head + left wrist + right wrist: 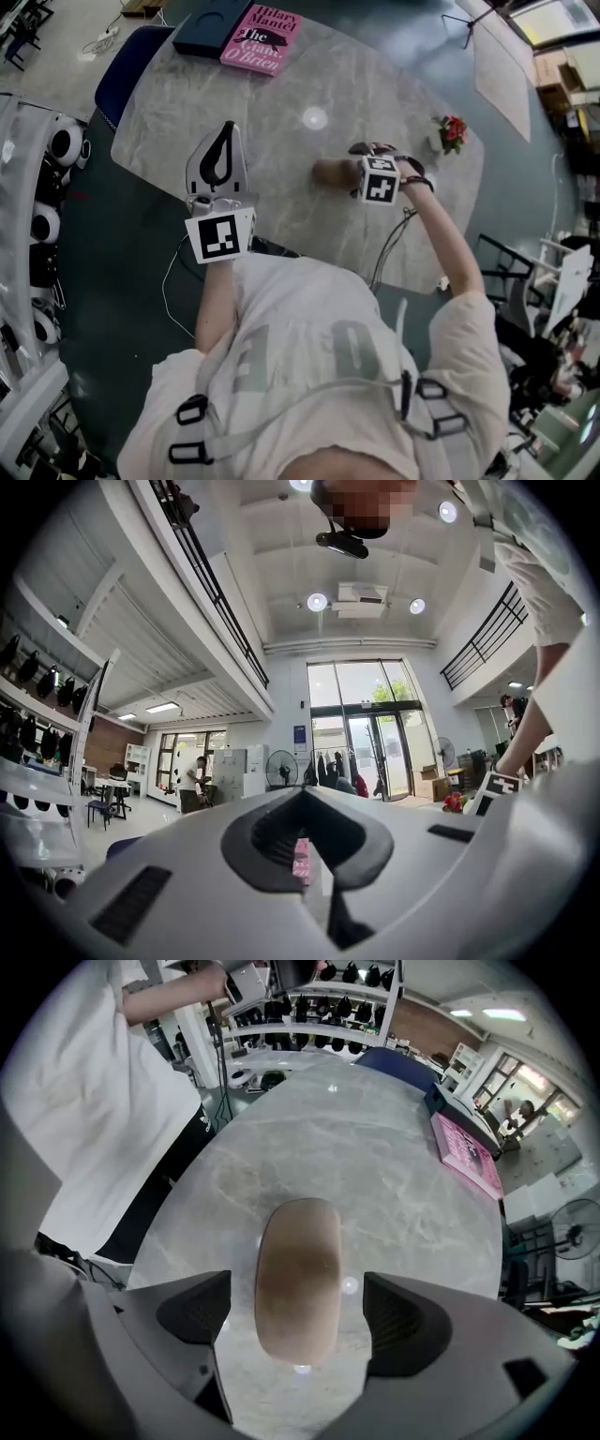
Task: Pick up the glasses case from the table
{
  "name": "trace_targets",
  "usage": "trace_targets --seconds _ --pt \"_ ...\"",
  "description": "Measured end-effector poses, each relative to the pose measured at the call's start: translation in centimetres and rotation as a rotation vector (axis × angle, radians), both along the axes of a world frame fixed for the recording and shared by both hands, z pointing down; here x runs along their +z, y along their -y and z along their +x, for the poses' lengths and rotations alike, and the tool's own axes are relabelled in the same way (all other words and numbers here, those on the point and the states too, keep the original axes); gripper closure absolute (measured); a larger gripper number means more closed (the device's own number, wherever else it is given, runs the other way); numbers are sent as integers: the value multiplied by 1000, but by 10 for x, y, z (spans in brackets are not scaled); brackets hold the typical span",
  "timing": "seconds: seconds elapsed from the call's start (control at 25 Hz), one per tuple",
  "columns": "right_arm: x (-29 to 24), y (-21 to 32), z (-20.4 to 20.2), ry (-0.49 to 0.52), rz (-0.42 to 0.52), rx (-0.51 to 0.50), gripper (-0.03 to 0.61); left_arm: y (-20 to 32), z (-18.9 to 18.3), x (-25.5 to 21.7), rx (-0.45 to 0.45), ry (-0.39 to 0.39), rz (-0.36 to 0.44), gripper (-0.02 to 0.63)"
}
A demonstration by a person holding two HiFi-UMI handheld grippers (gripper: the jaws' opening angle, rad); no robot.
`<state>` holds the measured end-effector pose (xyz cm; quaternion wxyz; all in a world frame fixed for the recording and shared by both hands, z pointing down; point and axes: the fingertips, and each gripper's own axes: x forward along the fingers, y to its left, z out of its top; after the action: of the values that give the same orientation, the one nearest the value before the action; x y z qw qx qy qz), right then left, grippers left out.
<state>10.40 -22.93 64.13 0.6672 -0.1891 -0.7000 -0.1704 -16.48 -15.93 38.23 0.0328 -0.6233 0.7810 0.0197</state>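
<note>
- Brown oval glasses case (298,1283): laid flat on the grey marble bench (375,1166).
- Right gripper (296,1309): fingers spread open, one on either side of the case, clear of it.
- Left gripper (225,131): fingers closed on nothing, held left of the case.

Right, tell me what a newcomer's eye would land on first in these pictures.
The brown glasses case lies on the grey marble table, framed between the open jaws of the right gripper, with a gap on each side. At the table's far edge in the head view, a bright pink book stands out. The left gripper is shut and holds nothing.
</note>
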Motion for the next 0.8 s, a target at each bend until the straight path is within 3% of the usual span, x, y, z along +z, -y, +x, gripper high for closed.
trace_targets --seconds 0.4,0.8 --pt "31 5 7 -113 -22 -21 156 -11 -7 11 -38 -20 -12 611" --pt "56 3 13 -150 -38 13 156 -13 0 18 -24 -16 -44 611"
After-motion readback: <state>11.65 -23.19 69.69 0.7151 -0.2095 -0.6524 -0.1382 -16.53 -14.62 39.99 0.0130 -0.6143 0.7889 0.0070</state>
